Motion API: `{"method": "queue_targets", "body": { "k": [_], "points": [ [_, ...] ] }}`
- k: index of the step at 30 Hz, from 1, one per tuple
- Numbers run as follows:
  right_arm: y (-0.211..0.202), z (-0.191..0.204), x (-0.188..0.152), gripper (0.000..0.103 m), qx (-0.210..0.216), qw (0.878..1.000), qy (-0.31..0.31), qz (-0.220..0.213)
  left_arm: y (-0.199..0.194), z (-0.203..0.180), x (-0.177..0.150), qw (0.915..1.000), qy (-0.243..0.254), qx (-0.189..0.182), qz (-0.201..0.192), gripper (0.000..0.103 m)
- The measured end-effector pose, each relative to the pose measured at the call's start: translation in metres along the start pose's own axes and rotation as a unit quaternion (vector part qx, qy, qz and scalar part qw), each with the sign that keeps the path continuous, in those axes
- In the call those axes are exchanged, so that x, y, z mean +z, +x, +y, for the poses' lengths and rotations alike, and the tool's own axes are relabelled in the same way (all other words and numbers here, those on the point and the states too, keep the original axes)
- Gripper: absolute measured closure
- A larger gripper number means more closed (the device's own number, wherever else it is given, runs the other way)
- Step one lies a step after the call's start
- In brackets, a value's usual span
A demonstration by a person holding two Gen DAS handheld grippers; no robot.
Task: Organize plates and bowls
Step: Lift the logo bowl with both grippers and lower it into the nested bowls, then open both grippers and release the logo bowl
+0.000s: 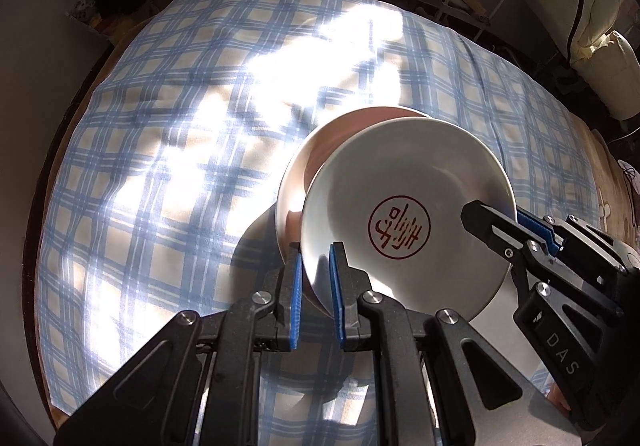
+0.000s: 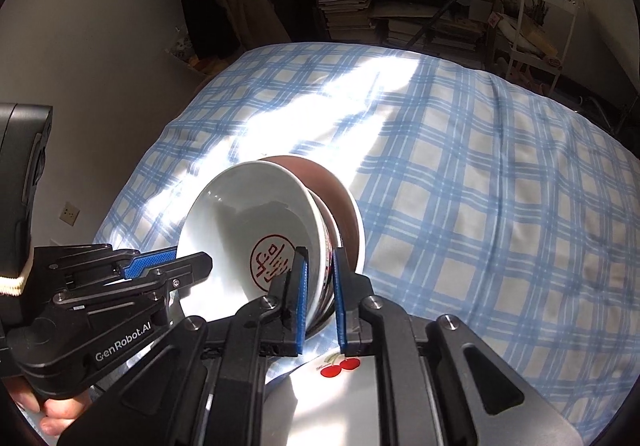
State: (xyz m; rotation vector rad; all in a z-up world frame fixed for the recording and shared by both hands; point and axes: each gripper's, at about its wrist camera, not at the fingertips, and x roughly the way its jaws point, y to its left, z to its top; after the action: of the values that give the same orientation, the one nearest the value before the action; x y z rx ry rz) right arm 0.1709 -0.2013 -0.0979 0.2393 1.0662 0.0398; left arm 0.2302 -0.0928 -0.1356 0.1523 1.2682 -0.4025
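A white bowl (image 1: 408, 182) with a red seal mark inside is nested in a brown bowl (image 1: 340, 142); the pair is tilted above the checked tablecloth. My left gripper (image 1: 316, 286) is shut on the near rim of the white bowl. My right gripper (image 2: 320, 294) is shut on the opposite rim of the stacked bowls (image 2: 256, 214), and it shows in the left wrist view (image 1: 492, 222). The left gripper shows in the right wrist view (image 2: 188, 266). A white plate with red cherries (image 2: 340, 370) lies under the right gripper.
The blue-and-white checked cloth (image 1: 160, 166) covers the table, with bright sun patches. Shelves of books (image 2: 360, 14) and a white cart (image 2: 540, 26) stand beyond the far edge. A grey wall (image 2: 100, 66) is at the left.
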Motion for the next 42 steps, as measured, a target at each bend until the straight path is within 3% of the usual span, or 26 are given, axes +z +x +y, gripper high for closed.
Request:
{"method": "queue_targets", "body": {
  "k": [9,15,20,25,28,30,33,34,36,38,42],
  "points": [
    [0.002,0.000,0.004,0.087,0.000,1.000,-0.006,-0.001,0.001,0.005,0.002,0.9999,-0.004,-0.011,0.002,0.090],
    [-0.002,-0.002,0.009,0.087,0.010,1.000,-0.006,-0.005,-0.009,0.005,0.006,0.9992,0.011,0.029,-0.025,0.087],
    [-0.016,-0.007,0.015,0.087,0.034,0.999,0.003,-0.025,-0.012,0.018,0.010,0.9996,-0.009,0.013,-0.024,0.084],
    [-0.020,-0.023,0.019,0.086,0.022,0.999,0.016,-0.025,-0.014,0.034,0.013,0.9983,-0.025,0.044,-0.028,0.077],
    [-0.015,-0.037,0.019,0.072,0.013,0.999,0.037,-0.011,-0.013,0.044,0.013,0.9980,-0.040,0.042,-0.025,0.052],
    [-0.012,-0.044,0.019,0.051,0.006,0.999,0.048,-0.004,-0.013,0.048,0.014,0.9971,-0.041,0.058,-0.026,0.035],
    [-0.011,-0.052,0.019,0.036,0.000,0.998,0.060,0.000,-0.011,0.052,0.015,0.9965,-0.042,0.069,-0.022,0.023],
    [-0.012,-0.054,0.019,0.032,-0.001,0.998,0.063,0.000,-0.010,0.054,0.015,0.9963,-0.045,0.070,-0.020,0.021],
    [-0.013,-0.057,0.020,0.011,-0.006,0.998,0.069,-0.002,-0.007,0.057,0.015,0.9959,-0.053,0.072,-0.015,0.017],
    [-0.015,-0.061,0.021,0.000,-0.011,0.997,0.072,-0.005,-0.005,0.062,0.015,0.9957,-0.062,0.069,-0.009,0.016],
    [-0.016,-0.066,0.021,0.000,-0.019,0.997,0.070,-0.007,-0.002,0.069,0.016,0.9952,-0.076,0.062,0.000,0.016]
  ]
}}
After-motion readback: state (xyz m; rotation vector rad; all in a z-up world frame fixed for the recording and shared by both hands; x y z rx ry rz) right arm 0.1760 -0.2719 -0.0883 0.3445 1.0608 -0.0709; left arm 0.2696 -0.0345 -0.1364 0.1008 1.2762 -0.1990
